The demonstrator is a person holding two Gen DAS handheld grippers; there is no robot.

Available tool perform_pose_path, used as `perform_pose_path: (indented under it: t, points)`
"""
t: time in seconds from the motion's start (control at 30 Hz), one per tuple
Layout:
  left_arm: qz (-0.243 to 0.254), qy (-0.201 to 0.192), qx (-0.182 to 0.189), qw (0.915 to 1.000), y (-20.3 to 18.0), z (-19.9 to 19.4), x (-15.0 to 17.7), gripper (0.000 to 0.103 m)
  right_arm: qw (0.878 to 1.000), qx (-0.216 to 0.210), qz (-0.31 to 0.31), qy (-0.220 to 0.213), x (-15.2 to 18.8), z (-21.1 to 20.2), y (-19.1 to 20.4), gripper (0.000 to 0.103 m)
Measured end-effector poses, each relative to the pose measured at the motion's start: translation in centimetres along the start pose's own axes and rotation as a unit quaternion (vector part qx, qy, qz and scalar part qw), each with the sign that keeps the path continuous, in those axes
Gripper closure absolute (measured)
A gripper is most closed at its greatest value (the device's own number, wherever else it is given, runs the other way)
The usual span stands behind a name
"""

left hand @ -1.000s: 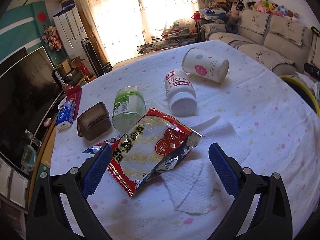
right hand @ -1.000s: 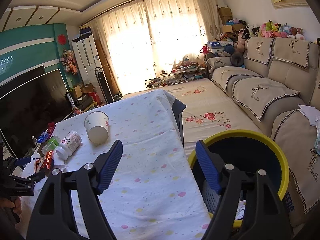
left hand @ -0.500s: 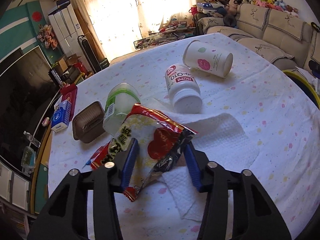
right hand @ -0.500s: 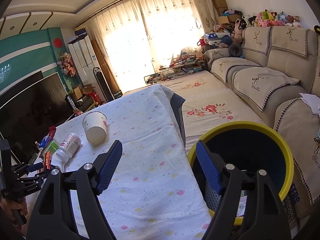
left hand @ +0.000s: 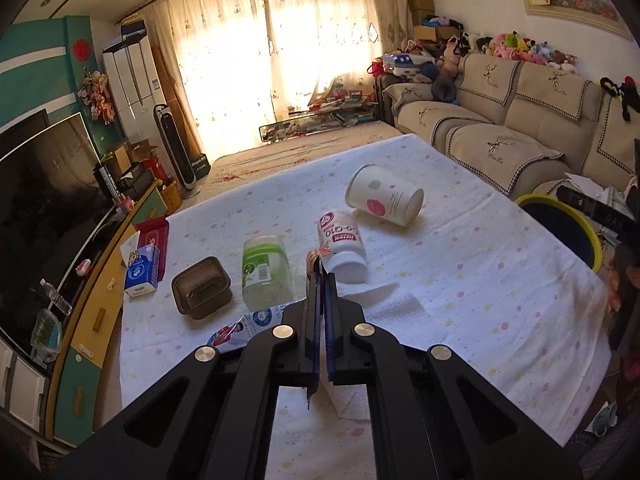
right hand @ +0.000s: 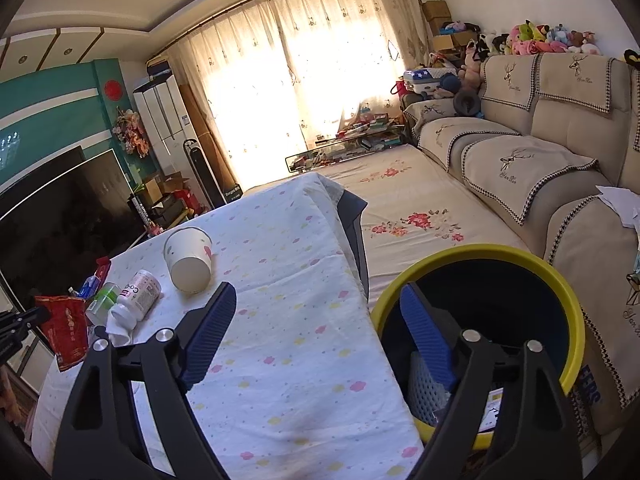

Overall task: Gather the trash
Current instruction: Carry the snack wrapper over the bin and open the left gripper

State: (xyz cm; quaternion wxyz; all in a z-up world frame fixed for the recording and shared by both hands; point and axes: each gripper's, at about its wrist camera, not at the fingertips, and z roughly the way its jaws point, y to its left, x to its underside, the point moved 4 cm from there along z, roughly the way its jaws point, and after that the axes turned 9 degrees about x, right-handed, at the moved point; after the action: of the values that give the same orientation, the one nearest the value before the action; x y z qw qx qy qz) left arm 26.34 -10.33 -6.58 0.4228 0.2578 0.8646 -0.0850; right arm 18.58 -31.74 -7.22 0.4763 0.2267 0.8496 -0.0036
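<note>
My left gripper [left hand: 321,280] is shut on a red snack bag [right hand: 66,330], seen edge-on between the jaws [left hand: 313,262] and lifted above the table. A white pill bottle [left hand: 343,249], a green-capped jar [left hand: 264,270] and a paper cup [left hand: 384,200] lie on the dotted tablecloth [left hand: 480,280]. A white paper towel [left hand: 400,308] lies under the gripper. My right gripper [right hand: 316,330] is open and empty, above the table edge beside the yellow-rimmed bin [right hand: 568,304].
A brown plastic tub [left hand: 202,292], a blue tissue pack [left hand: 140,276] and a blue wrapper [left hand: 248,324] lie at the table's left. A TV [left hand: 40,200] stands left, a sofa [left hand: 520,128] right. The bin [left hand: 560,220] sits off the table's right edge.
My left gripper closed on the snack bag and lifted it off the table, so the bag now hangs edge-on. The right gripper stayed open and shifted slightly toward the bin.
</note>
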Motion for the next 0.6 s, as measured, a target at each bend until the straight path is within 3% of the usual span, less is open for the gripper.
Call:
perform_pose_path:
  t: [0.23,0.4,0.6]
  points:
    - [0.004,-0.027,0.041,0.9988,-2.7,-2.8,-2.5,0.101,0.999,-0.002,0.002,-0.033,-0.4,-1.7,-0.9,0.019]
    - [0.027,-0.040,0.074,0.9961,-6.3,-3.2,-4.4,0.101,0.997,0.046,-0.002,-0.059,-0.6,-4.0,-4.0,0.015]
    - [0.039,-0.046,0.155,0.9861,-12.7,-1.2,-7.6,0.101,0.992,0.102,0.014,-0.079,-0.6,-6.5,-9.3,0.012]
